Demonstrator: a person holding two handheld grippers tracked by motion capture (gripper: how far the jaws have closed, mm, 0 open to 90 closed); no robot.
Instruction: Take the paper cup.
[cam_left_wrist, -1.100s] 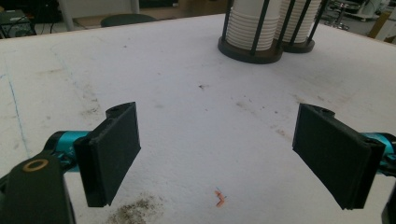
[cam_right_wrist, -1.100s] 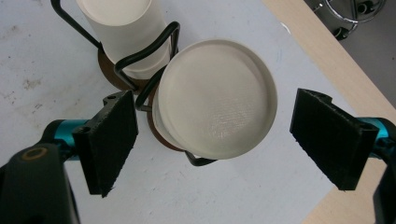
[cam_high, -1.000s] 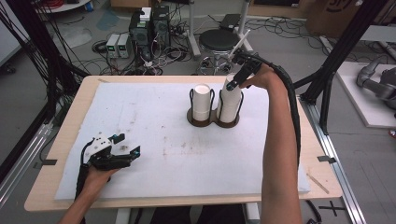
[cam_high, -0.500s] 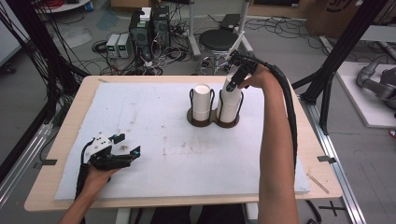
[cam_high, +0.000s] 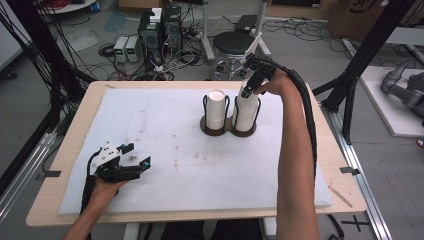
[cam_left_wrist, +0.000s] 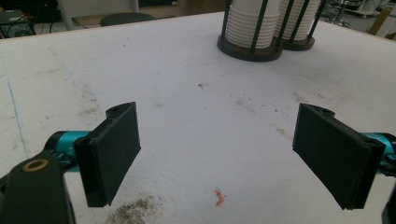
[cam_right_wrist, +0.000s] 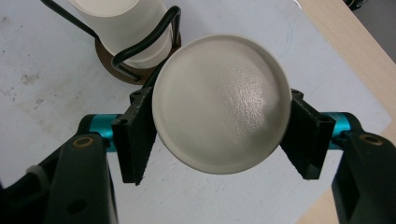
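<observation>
A: Right gripper (cam_right_wrist: 219, 140)?
B: Over the right stack in the holder (cam_high: 227, 131). Jaws have just been closing, now pressed on both sides of the top cup (cam_right_wrist: 222, 103), so it's grasping the cup, pointing down from above.

A: Where's the cup exactly?
B: Top of the right stack (cam_high: 246, 107), far side of the table (cam_high: 310, 150), a bit right of center. In the right gripper view its rim sits between the jaws, seen from above.

A: Other stack?
B: Left stack (cam_high: 216, 110) just beside it, same holder, behind a black wire loop. Untouched.

A: Left gripper (cam_high: 131, 161)?
B: Near the front left corner, low over the white mat (cam_high: 165, 130), well apart from the cups. Jaws spread, nothing between them; the left gripper view has bare mat w/ some dirt specks between the jaws.
</observation>
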